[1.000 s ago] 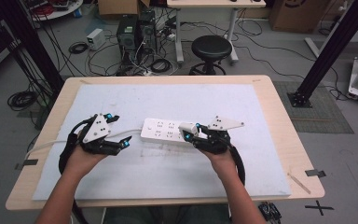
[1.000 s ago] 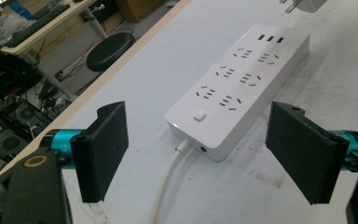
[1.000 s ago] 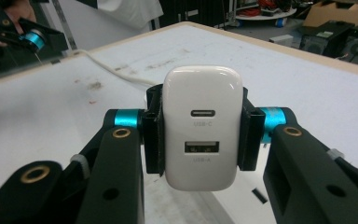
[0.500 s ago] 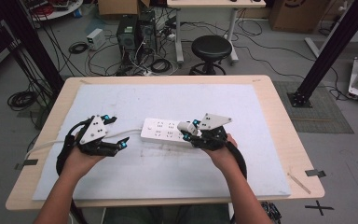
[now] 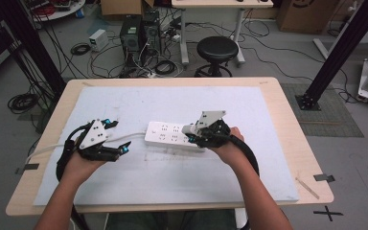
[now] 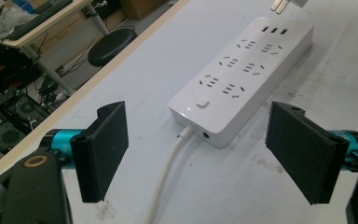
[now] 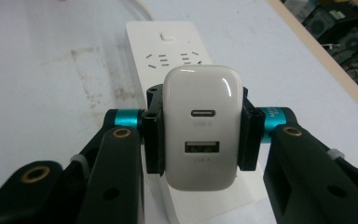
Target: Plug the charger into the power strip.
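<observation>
A white power strip lies flat in the middle of the pale mat, its cable running toward my left gripper. A white USB charger sits clamped between the pads of my right gripper, port face toward the camera. It hangs just above the strip's right end. In the high view the right gripper hovers over that end. The charger's prongs point down at the strip. My left gripper stands open at the strip's cable end, with the cable passing between its pads. In the high view the left gripper is left of the strip.
The pale mat covers most of the wooden table. Behind the table stand a black stool, computer towers and tangled floor cables. A black frame post rises at the right.
My right gripper has lifted and shifted slightly left over the strip's right end, the charger still in it. The left gripper has stayed in place.
</observation>
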{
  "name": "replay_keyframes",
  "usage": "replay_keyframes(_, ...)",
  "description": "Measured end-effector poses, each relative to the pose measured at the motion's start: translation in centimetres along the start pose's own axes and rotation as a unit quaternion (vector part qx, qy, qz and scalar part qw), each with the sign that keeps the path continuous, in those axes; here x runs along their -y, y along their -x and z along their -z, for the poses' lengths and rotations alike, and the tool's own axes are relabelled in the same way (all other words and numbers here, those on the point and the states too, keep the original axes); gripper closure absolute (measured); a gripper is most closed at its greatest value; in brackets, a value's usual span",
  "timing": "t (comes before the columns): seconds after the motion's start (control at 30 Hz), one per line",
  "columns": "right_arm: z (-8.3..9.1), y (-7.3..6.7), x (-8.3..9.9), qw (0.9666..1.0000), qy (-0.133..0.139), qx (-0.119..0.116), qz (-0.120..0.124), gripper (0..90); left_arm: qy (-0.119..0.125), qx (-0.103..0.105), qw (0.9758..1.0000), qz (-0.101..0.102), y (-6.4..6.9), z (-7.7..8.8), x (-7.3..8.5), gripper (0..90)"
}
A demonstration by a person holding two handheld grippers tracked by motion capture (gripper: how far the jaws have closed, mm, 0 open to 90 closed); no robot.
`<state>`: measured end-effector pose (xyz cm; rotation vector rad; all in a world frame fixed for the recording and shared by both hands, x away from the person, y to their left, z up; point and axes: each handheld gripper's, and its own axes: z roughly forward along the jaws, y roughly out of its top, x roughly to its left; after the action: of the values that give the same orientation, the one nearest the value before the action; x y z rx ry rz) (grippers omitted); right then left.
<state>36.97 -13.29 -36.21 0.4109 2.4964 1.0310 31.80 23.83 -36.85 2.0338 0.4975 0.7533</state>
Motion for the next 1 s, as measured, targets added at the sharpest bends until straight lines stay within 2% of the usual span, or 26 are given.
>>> replay_keyframes(0.07, -0.2, 0.4, -0.4, 0.9999, -0.008, -0.006, 0.012, 63.0, 0.002, -0.001, 1.0000, 0.004, 0.0, 0.1, 0.1, 21.1)
replay_keyframes(0.23, -0.6, 1.1, -1.4, 0.9987, -0.037, -0.024, 0.025, 63.0, 0.001, -0.003, 1.0000, 0.005, -0.1, 0.3, 0.3, 21.1)
replay_keyframes(0.33, -1.0, 1.6, -2.1, 0.9970, -0.060, -0.032, 0.038, 63.0, 0.000, -0.003, 1.0000, 0.004, -0.2, 0.5, 0.4, 21.1)
replay_keyframes(0.4, -1.1, 1.8, -2.4, 0.9963, -0.065, -0.038, 0.041, 63.0, 0.000, -0.004, 1.0000, 0.005, -0.2, 0.6, 0.4, 21.1)
replay_keyframes(0.57, -1.8, 2.7, -3.6, 0.9908, -0.107, -0.062, 0.055, 63.0, -0.002, -0.006, 1.0000, 0.005, -0.3, 0.8, 0.5, 21.1)
replay_keyframes(0.63, -2.1, 3.1, -4.1, 0.9879, -0.123, -0.072, 0.061, 63.0, 0.000, -0.007, 1.0000, 0.007, -0.3, 0.9, 0.6, 21.1)
replay_keyframes(0.67, -2.2, 3.4, -4.4, 0.9854, -0.134, -0.082, 0.066, 63.0, -0.002, -0.007, 1.0000, 0.005, -0.3, 1.0, 0.7, 21.1)
replay_keyframes(0.73, -2.5, 3.7, -4.9, 0.9817, -0.152, -0.086, 0.076, 63.0, -0.002, -0.009, 0.9999, 0.007, -0.3, 1.0, 0.7, 21.1)
replay_keyframes(0.87, -3.3, 4.5, -5.8, 0.9704, -0.194, -0.107, 0.096, 63.0, -0.004, -0.009, 0.9999, 0.007, -0.3, 1.1, 0.9, 21.1)
replay_keyframes(0.97, -3.9, 4.8, -6.3, 0.9638, -0.211, -0.122, 0.108, 63.0, -0.006, -0.008, 0.9999, 0.006, -0.3, 1.2, 1.1, 21.1)
replay_keyframes(1.0, -4.1, 4.8, -6.4, 0.9605, -0.219, -0.128, 0.114, 63.0, -0.005, -0.008, 0.9999, 0.009, -0.3, 1.2, 1.1, 21.1)
